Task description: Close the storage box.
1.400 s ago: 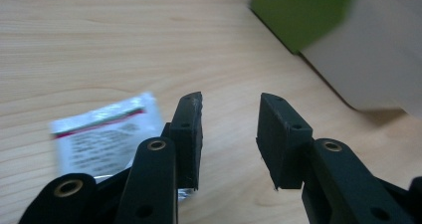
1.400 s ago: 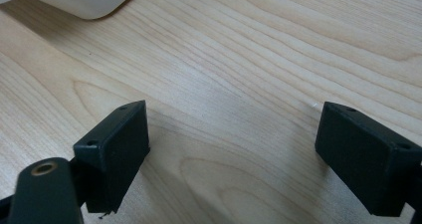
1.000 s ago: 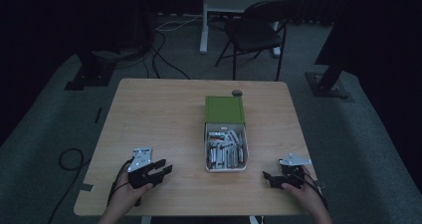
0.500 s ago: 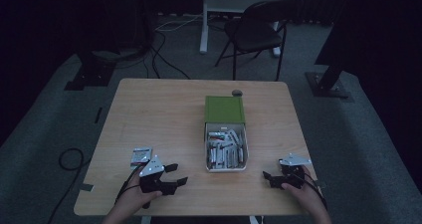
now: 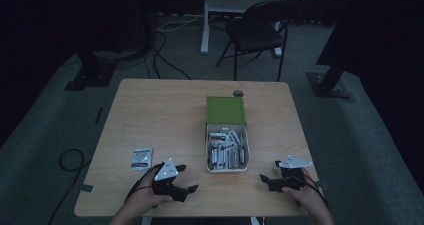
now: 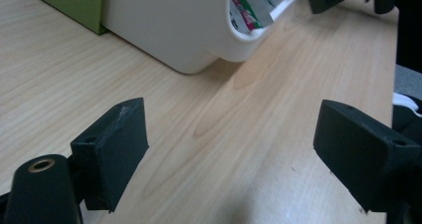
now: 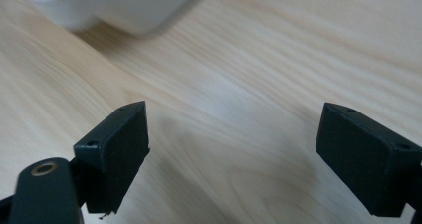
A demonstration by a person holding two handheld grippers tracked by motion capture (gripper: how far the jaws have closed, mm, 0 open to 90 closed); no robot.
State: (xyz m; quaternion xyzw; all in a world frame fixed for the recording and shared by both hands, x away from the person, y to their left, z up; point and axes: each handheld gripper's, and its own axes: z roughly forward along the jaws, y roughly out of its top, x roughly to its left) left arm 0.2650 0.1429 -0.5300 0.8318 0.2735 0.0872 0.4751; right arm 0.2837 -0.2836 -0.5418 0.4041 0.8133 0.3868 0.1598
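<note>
Left gripper [image 5: 186,181] jaws stand wide with bare wood between them; they have just been opening, and a packet [image 5: 142,157] lies flat on the table [image 5: 165,110] just left of it, apart from the pads. Packet print is red and white; its writing is too small to read. Right gripper [image 5: 265,181] jaws are also wide, holding nothing, low over the wood near the front edge. Between the grippers sits the white tray [image 5: 226,169] of like packets, its green lid [image 5: 225,110] behind. The left half of the table is open. A small dark object [image 5: 238,93] sits near the far edge.
</note>
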